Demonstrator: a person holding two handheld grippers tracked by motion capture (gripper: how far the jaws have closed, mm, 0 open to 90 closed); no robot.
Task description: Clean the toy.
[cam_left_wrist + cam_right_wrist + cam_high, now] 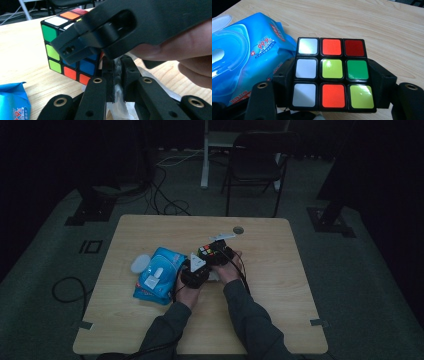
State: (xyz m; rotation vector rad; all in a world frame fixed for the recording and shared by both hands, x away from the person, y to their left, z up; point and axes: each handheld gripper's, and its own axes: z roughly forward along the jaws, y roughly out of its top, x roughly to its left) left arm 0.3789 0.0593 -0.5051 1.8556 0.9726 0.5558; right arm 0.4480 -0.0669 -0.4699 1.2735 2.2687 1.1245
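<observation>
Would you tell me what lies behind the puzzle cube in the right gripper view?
Behind the puzzle cube lie the blue wipes pack and bare table. The tabletop directly beneath the cube is covered.

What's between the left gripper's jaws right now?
A crumpled white wipe, pinched between the shut jaws of the left gripper; this shows in the left gripper view. Just beyond, the right gripper holds the puzzle cube.

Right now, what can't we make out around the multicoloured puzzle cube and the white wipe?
- White wipe: left gripper view, most of it hidden by the shut left gripper; in the high view, hidden under the hands.
- Multicoloured puzzle cube: right gripper view, side faces covered by the right gripper; left gripper view, partly blocked by a black jaw.
- Blue wipes pack: print too small to read, cut off at the left edge.
</observation>
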